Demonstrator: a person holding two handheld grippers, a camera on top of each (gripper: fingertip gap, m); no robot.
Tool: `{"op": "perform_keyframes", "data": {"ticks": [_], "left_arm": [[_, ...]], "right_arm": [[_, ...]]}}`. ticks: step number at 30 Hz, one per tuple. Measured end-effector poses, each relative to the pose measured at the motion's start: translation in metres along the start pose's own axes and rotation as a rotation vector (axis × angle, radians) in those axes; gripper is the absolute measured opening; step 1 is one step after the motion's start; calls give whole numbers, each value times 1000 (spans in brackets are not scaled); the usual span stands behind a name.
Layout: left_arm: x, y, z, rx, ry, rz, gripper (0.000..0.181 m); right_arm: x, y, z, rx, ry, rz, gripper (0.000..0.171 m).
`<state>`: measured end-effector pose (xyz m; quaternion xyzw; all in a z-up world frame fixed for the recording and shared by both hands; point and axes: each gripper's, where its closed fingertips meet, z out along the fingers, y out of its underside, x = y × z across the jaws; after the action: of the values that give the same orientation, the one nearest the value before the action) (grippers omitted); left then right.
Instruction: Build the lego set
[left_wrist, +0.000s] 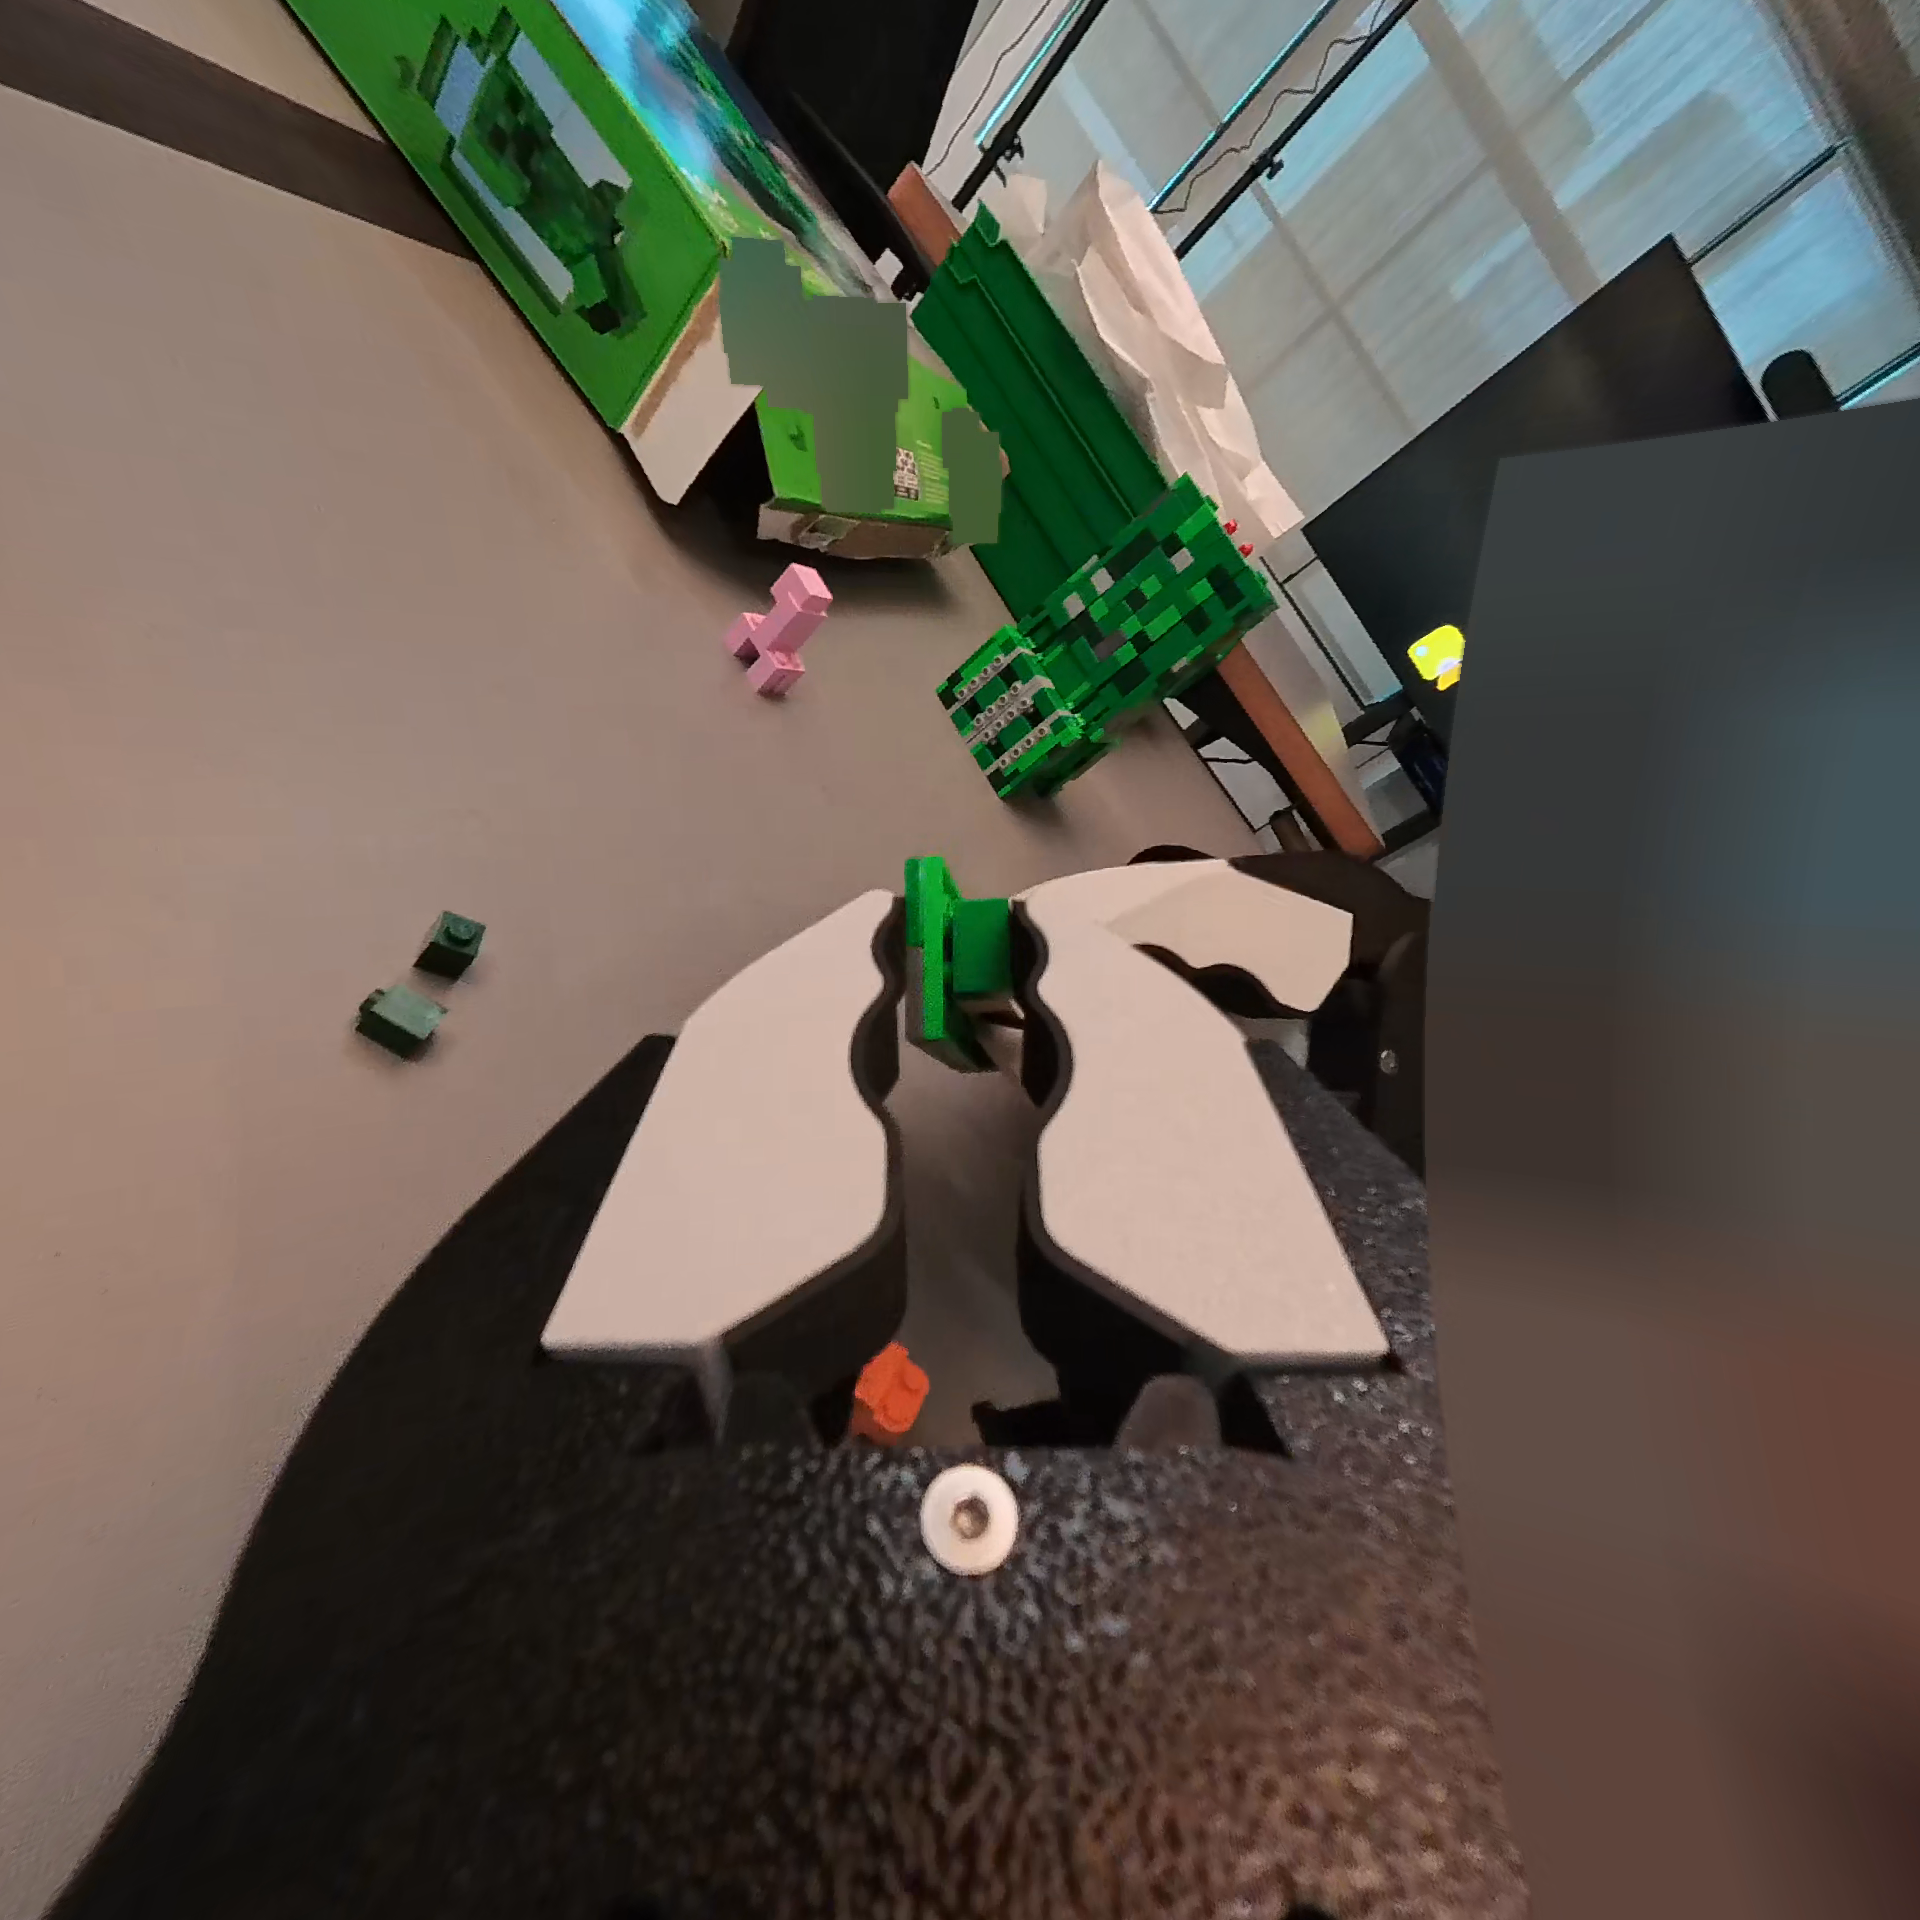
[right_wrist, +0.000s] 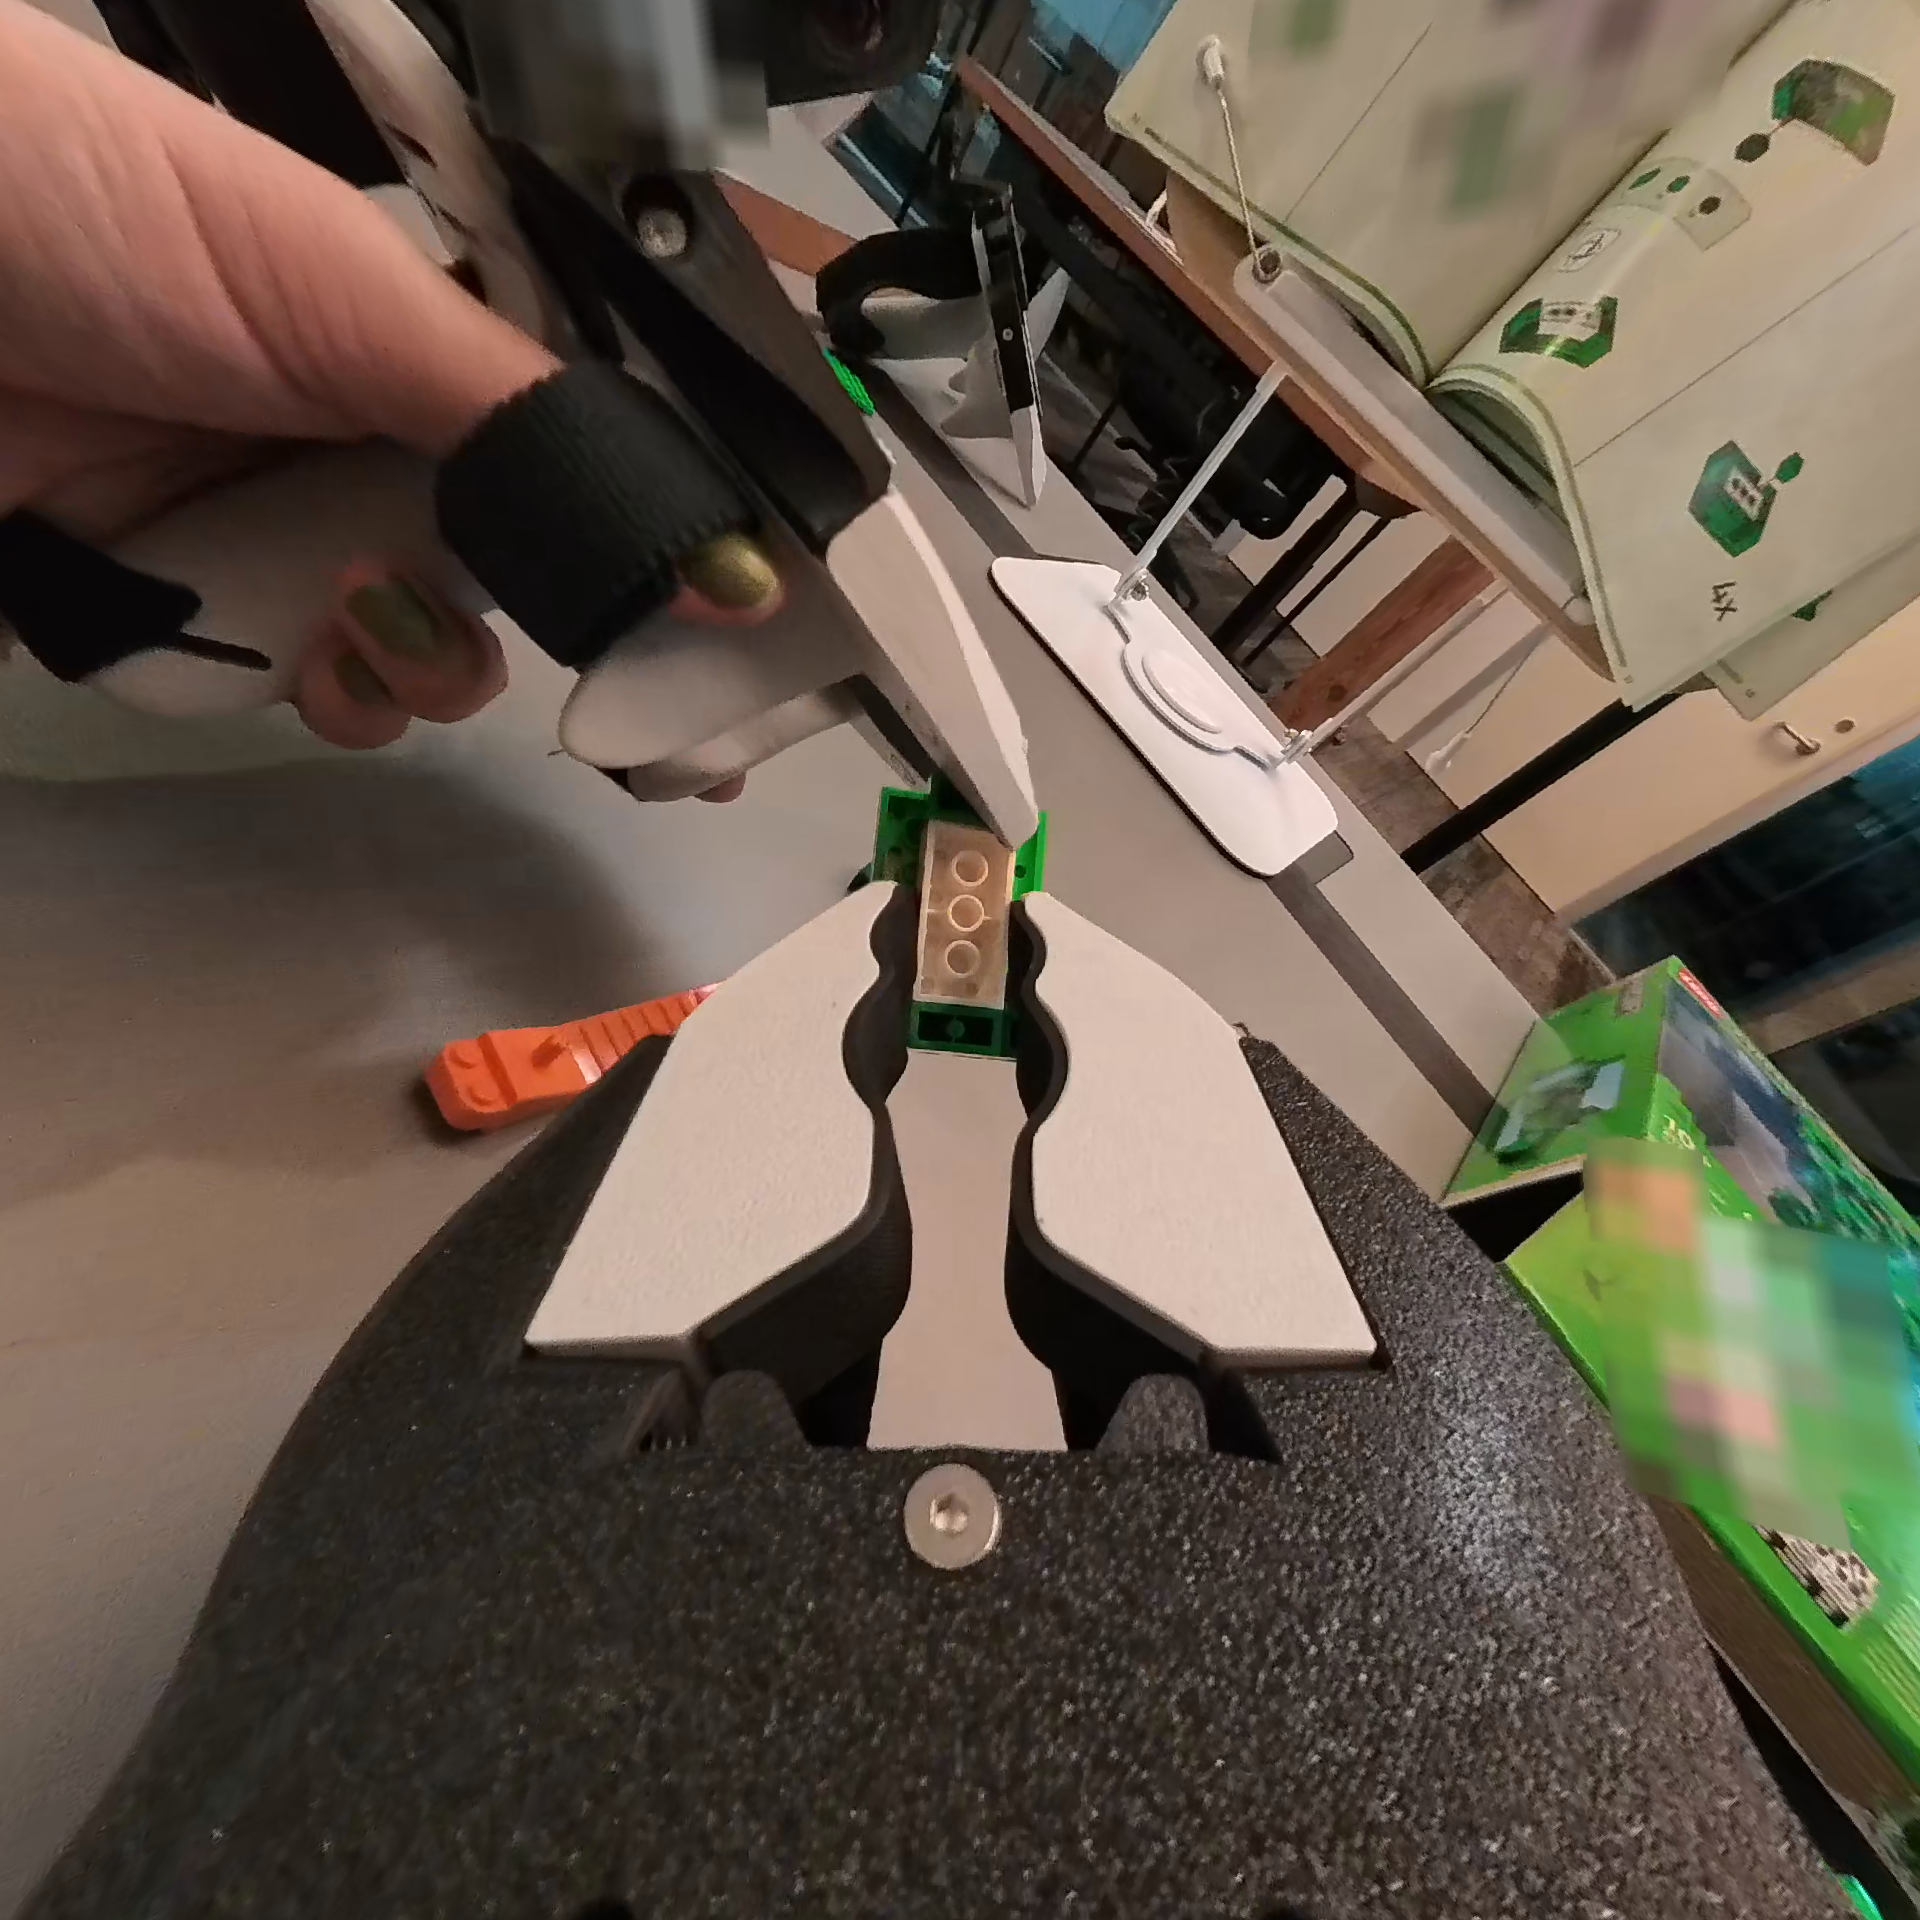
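My left gripper (left_wrist: 956, 920) is shut on a small green lego assembly (left_wrist: 951, 956), a plate with a brick on it, held above the grey table (left_wrist: 312, 623). My right gripper (right_wrist: 961, 920) is shut on the same assembly (right_wrist: 956, 1029), whose tan underside (right_wrist: 961, 925) with round tubes faces the right wrist camera. The left gripper's white finger (right_wrist: 935, 675), held by a hand (right_wrist: 208, 260), reaches in from the upper left and meets the assembly's far end. The right gripper's fingers (left_wrist: 1195, 925) show just right of the piece in the left wrist view.
Two dark green bricks (left_wrist: 449, 940) (left_wrist: 400, 1018), a pink pig figure (left_wrist: 779, 629) and a large green blocky build (left_wrist: 1112, 644) lie on the table. A green set box (left_wrist: 540, 187) stands behind. An orange brick separator (right_wrist: 551, 1049), a white stand base (right_wrist: 1164, 707) and an open instruction booklet (right_wrist: 1662, 312) are near. Less than 4 cm separates the two grippers' tips. The right tips stand about 8 cm off the orange brick separator (right_wrist: 551, 1049).
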<state>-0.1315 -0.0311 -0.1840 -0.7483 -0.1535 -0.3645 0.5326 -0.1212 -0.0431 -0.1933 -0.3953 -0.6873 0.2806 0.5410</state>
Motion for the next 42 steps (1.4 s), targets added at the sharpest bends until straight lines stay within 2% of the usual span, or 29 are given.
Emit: {"op": "perform_keyframes", "data": {"ticks": [18, 25, 28, 36, 42], "left_arm": [[13, -4, -6, 53, 62, 28, 18], [16, -9, -6, 89, 109, -59, 18], [14, -7, -5, 86, 98, -70, 26], [13, -7, -4, 75, 80, -56, 21], [20, -13, -14, 116, 135, -68, 39]], "right_arm": [[4, -12, -1, 74, 29, -47, 16], [7, -13, -1, 78, 29, -37, 16], [6, -10, 1, 66, 22, -34, 16], [5, -11, 1, 67, 17, -32, 16], [6, -9, 1, 63, 14, -16, 16]]}}
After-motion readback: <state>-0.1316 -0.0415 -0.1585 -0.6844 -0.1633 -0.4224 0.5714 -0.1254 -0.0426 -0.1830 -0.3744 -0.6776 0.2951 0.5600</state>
